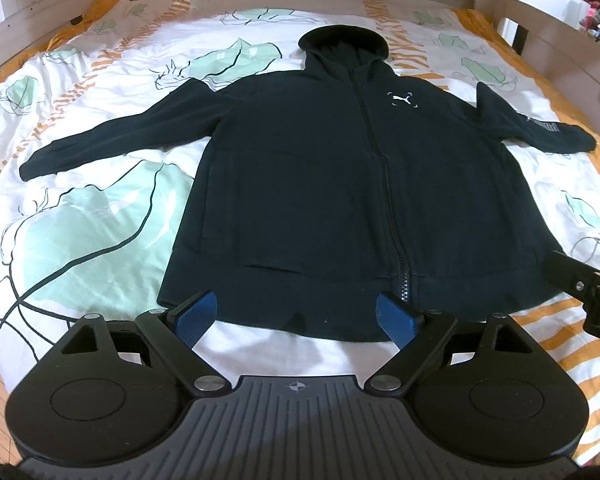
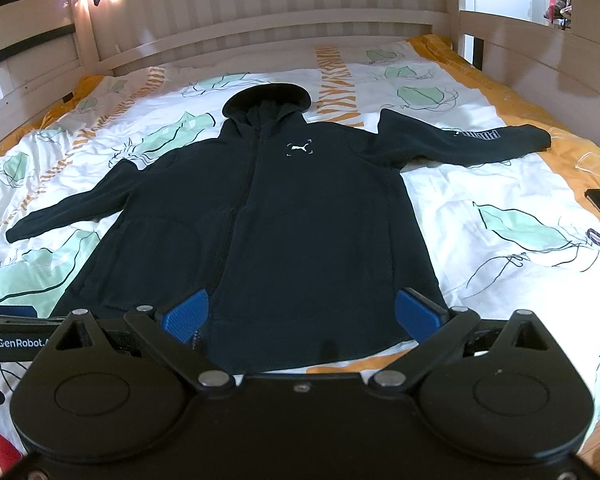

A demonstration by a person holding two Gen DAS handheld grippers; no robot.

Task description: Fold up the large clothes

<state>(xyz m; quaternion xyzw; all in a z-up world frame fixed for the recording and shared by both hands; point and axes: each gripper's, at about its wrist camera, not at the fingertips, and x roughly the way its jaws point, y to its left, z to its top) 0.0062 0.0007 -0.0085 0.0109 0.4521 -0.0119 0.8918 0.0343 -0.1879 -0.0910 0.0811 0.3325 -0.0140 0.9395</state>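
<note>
A dark zip-up hoodie (image 1: 340,200) is lying face up and spread flat in the middle of the bed (image 1: 100,240), hood toward the headboard (image 2: 260,28), both sleeves stretched out toward the bed's side edges, and its hem lying along the near edge. No fold appears started yet.

The left tool (image 1: 296,312) is hovering over the hem with its blue fingers (image 1: 196,320) spread wide and nothing between them. The right tool (image 2: 300,316) is hanging over the hem as well, nearer the right side of the garment, likewise released and gripping nothing.

Several things could be going wrong from here. The fabric is thick and doubled at the hem, so a shallow pinch could be catching only the top layer, or dragging the patterned duvet cover (image 2: 500,240) up with it. The zipper (image 1: 388,200) is running slightly off-centre, so a fold made by eye could be ending up lopsided. The long sleeves could be trailing or bunching if the body is being lifted before they are tucked in. The two tools are also working close together and could be bumping each other.
</note>
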